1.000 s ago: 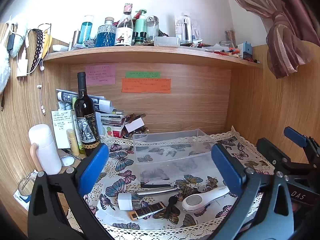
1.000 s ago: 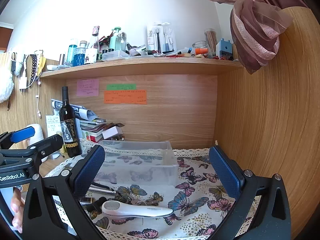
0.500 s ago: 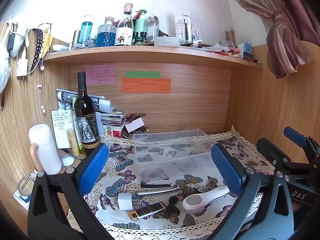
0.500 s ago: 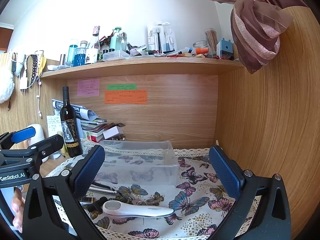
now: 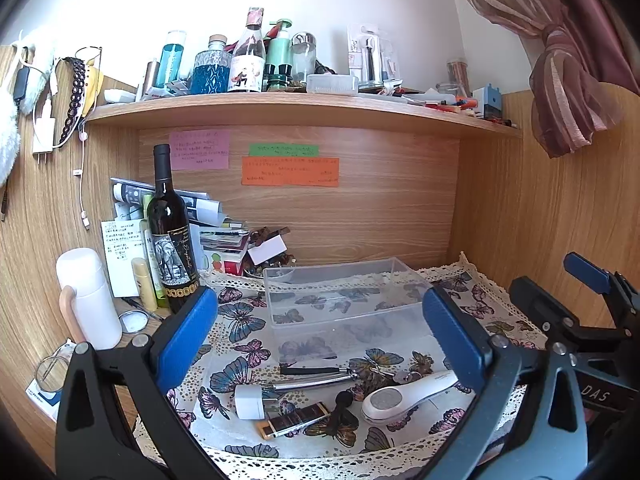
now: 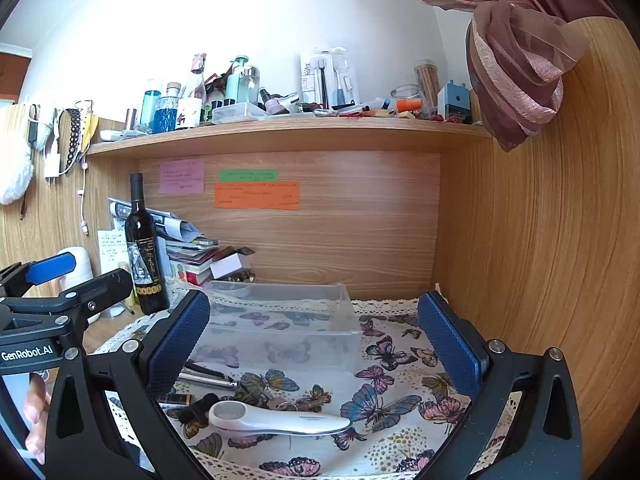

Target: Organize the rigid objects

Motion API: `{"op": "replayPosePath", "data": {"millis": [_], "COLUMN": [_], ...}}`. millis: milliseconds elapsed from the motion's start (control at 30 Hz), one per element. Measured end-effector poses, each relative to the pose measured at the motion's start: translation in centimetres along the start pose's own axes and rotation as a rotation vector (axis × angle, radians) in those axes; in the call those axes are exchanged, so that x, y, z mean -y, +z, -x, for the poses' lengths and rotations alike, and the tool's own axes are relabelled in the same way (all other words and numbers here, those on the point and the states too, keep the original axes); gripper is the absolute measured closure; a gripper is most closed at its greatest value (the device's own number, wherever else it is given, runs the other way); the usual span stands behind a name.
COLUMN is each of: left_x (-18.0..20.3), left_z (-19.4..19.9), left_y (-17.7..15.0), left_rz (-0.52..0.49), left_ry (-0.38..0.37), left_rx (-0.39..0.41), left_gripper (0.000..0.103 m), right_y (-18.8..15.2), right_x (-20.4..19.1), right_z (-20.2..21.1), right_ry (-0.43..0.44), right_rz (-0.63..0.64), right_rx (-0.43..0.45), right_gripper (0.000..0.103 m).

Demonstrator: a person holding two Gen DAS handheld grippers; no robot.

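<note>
Desk alcove, butterfly-print cloth point(image 5: 240, 320) with lace edge.

- Left gripper point(image 5: 320, 344): jaws spread wide, nothing between them, held above the near edge of the cloth.
- Right gripper point(image 6: 316, 344): jaws likewise wide apart, nothing held.
- Clear plastic box point(image 5: 344, 304): on the cloth toward the back wall, nothing visible inside.
- White handheld device point(image 6: 276, 420): lies flat on the cloth in front of the box, round grey face up.
- Metal tongs point(image 5: 312, 380), white plug adapter point(image 5: 250, 400), dark striped lighter point(image 5: 296, 422) and black clip point(image 5: 342, 400): clustered just left of the device (some touching).
- Wine bottle point(image 5: 170, 236): upright, left of the box, off the cloth.
- White flask point(image 5: 86, 300): far left.
- Shelf point(image 5: 300, 110): crowded with bottles.
</note>
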State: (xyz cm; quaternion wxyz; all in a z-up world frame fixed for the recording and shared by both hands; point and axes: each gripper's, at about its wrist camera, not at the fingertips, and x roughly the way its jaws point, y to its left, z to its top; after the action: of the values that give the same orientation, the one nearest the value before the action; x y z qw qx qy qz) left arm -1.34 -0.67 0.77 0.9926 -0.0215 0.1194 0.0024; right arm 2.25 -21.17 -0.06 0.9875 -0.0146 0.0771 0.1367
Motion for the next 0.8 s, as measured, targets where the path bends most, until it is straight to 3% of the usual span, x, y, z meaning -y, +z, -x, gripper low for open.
{"op": "replayPosePath", "data": {"millis": [233,300,367,433,633,800], "left_x": [-0.6,-1.2,-2.1,-3.3,-7.7,-10.6], "left_z": [-0.3,-0.8,-1.4,-2.3,-4.9,-7.2], "left_y": [-0.2,-0.5,-0.9,-1.4,-4.1,-7.4], "left_rz": [0.012,0.027,0.047,0.069,0.126,0.178], "left_ry": [-0.02,-0.034,-0.031,-0.004,0.085,0.07], "left_rx": [-0.003,-0.021,-0.049,-0.101,-0.253,-0.426], "left_gripper": [0.0,0.0,0.009,0.029,0.039,0.057], "right_y": [-0.3,-0.6,-0.9,-1.4,-3.9,-6.4], "right_x": [0.3,0.5,0.7,1.1,1.7,1.5], "right_z": [-1.1,-1.5,-2.2,-3.1,-5.0,-6.3], "right_ry": [0.002,0.011,0.01,0.028,0.071,0.136], "right_rz": [0.004,0.0,0.0,-0.005,-0.023,-0.035], "right_rx": [-0.031,-0.043,-0.076,-0.119,-0.25,-0.366], "right_gripper": [0.0,0.009,0.027,0.032,0.044,0.045]}}
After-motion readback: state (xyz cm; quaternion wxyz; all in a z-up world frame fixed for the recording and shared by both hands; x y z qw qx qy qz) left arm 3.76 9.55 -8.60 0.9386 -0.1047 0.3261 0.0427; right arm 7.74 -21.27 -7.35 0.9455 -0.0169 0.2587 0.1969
